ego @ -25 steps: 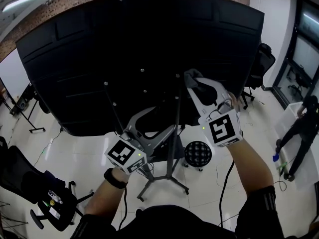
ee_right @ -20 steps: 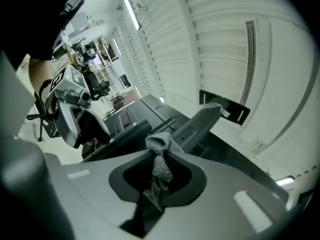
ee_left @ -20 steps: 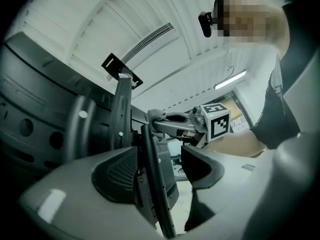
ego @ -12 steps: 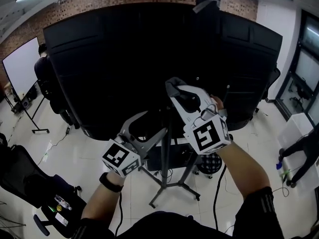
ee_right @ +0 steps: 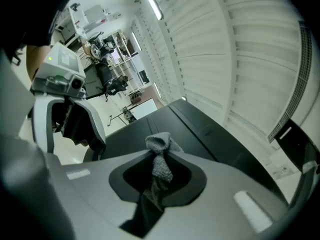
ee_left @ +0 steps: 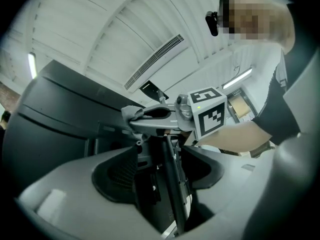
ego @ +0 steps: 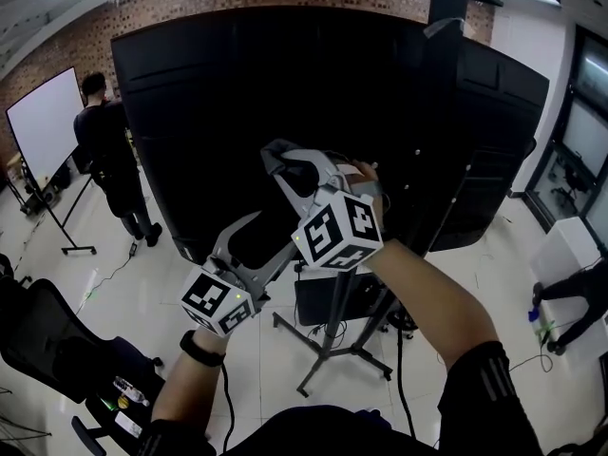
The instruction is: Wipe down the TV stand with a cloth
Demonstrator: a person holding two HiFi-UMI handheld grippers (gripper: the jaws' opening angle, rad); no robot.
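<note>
grey nubbly cloth (ee_right: 161, 166), bunched and pinched in the right tongs (ee_right: 158, 151), raised by the black screen's back; tv stand (ego: 331, 331), a dark pole on splayed legs, stands below.

Left tool (ee_left: 162, 166) gapes; stand pole (ee_left: 172, 199) shows between jaws.

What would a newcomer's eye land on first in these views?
The huge black TV back fills the upper middle of the head view. In front of it the right gripper is shut on a grey cloth; the left gripper hangs lower, jaws apart, with the stand's pole showing between them. A person stands far left by a whiteboard.
</note>
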